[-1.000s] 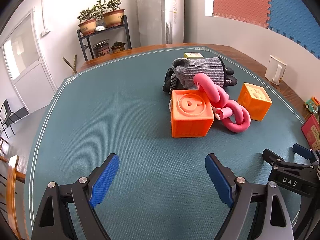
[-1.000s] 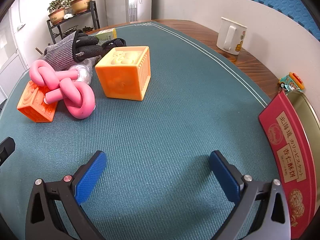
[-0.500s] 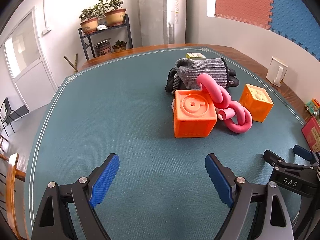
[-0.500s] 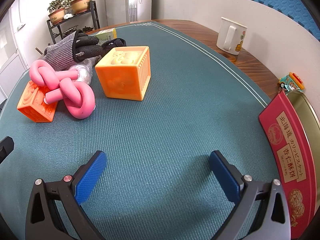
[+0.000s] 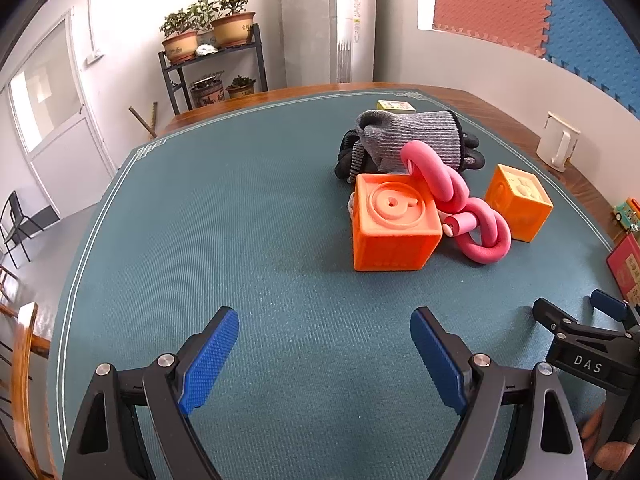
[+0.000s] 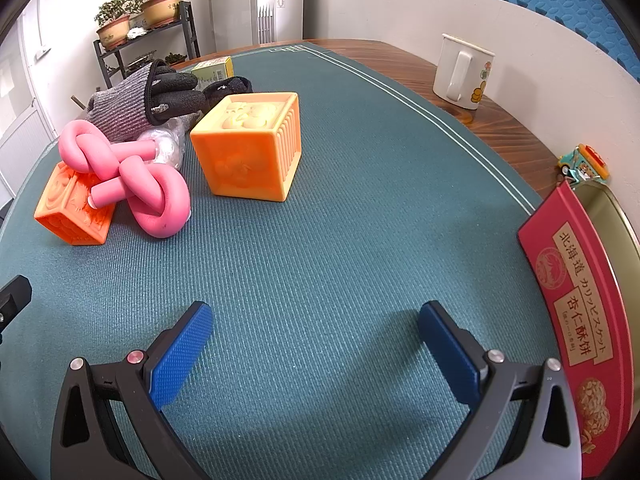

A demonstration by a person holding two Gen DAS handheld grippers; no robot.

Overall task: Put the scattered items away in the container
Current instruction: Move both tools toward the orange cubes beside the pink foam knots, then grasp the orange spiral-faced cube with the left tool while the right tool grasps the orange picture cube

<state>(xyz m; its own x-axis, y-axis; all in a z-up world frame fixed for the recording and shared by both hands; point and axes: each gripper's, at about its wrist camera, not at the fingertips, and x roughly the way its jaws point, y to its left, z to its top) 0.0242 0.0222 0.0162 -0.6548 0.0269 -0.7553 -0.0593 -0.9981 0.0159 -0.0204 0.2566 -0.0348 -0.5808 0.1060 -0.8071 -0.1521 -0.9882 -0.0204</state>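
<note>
A dark orange cube point(image 5: 394, 226) point(image 6: 76, 208), a knotted pink foam tube point(image 5: 460, 204) point(image 6: 132, 176), a lighter orange cube point(image 5: 520, 200) point(image 6: 252, 146), grey-and-black gloves point(image 5: 408, 140) point(image 6: 148, 98) and a small yellow box point(image 5: 395, 105) point(image 6: 214, 68) lie in a cluster on the green mat. A red tin point(image 6: 580, 320) point(image 5: 626, 268) stands at the mat's right edge. My left gripper point(image 5: 324, 354) is open and empty, short of the dark cube. My right gripper point(image 6: 316, 346) is open and empty, short of the lighter cube; it also shows in the left wrist view point(image 5: 576, 320).
A white mug point(image 6: 460, 72) point(image 5: 558, 146) and a small toy car point(image 6: 584, 162) sit on the bare wooden rim at the right. A clear plastic wrap point(image 6: 164, 144) lies behind the pink tube. A plant shelf point(image 5: 212, 68) stands beyond the table's far edge.
The left wrist view has pulled back and tilted up slightly, so the cluster sits a little farther off. The right gripper has not moved. Both stay open.
</note>
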